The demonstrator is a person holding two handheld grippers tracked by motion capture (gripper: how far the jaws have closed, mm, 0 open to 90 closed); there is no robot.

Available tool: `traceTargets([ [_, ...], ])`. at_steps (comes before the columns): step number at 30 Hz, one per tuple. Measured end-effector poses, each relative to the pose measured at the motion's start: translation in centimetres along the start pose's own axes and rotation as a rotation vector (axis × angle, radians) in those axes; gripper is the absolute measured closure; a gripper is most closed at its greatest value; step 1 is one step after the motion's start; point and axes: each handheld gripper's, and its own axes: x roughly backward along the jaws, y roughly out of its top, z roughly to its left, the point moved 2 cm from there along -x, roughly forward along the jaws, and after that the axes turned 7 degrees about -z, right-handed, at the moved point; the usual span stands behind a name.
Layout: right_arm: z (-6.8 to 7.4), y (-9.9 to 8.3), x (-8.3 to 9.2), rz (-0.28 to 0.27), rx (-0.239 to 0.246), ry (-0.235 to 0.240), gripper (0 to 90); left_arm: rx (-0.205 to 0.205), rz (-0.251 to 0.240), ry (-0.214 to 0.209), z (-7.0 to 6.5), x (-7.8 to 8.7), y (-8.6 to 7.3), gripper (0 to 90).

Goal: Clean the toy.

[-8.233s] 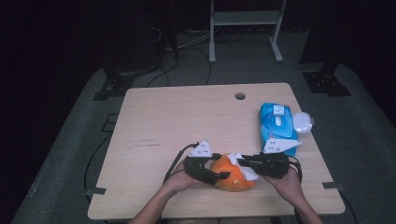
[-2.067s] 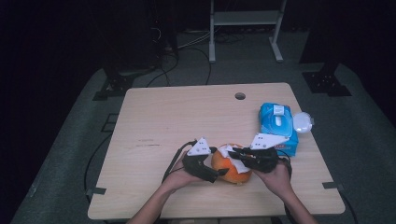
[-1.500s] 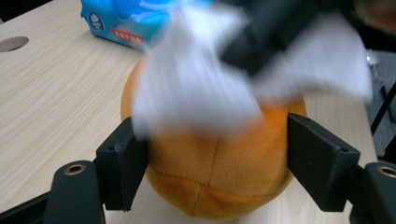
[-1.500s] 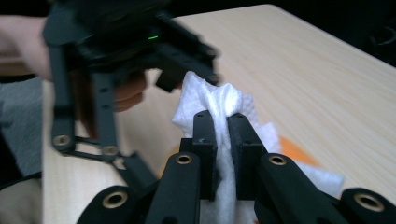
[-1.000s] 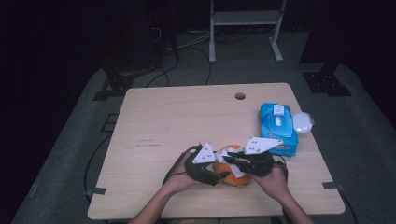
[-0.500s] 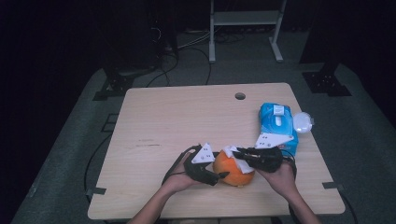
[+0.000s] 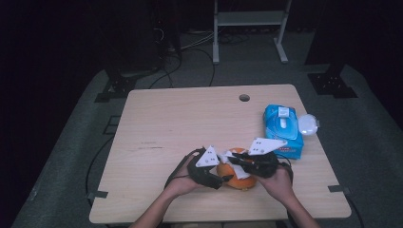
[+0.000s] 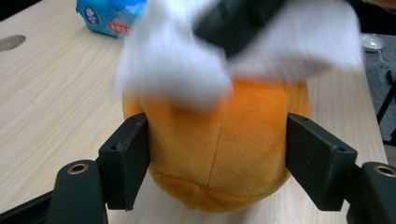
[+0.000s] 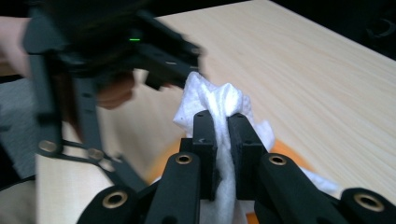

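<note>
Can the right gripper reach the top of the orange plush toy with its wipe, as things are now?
Probably yes. The right gripper is shut on the white wipe over the orange plush toy; the left gripper clamps only its sides.

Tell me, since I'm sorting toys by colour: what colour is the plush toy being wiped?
Orange; the plush toy shows best in the left gripper view.

blurred in the left gripper view: crumpled white tissue hiding the top of the round orange plush toy; blue wipes packet cut off by top edge.
</note>
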Motion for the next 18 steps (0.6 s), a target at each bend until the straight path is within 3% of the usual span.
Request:
traceTargets([
  [2, -1.0, -0.5, 0.6, -0.003, -0.032, -0.021, 81.7, 0.005, 0.008, -0.003, 0.2, 0.0, -0.3, 26.9],
  [5, -1.8, -1.3, 1.0, -0.01, -0.079, -0.011, 81.7, 0.012, 0.009, -0.014, 0.4, 0.1, -0.5, 26.2],
  [8, -1.7, -1.5, 0.9, -0.014, -0.084, -0.008, 81.6, 0.033, 0.015, -0.021, 0.5, 0.1, -0.4, 19.5],
  [12, -1.2, -1.5, 0.2, -0.02, -0.09, 0.01, 81.6, 0.049, -0.034, -0.011, 0.3, -0.1, 0.1, 10.9],
  [14, -0.8, -1.5, -0.2, -0.017, -0.084, 0.019, 81.5, 0.021, -0.014, -0.006, 0.1, -0.2, 0.1, 12.0],
  [18, -0.9, -1.4, -0.1, -0.009, -0.08, 0.021, 81.6, 0.024, 0.001, -0.017, 0.6, 0.0, -0.5, 21.3],
])
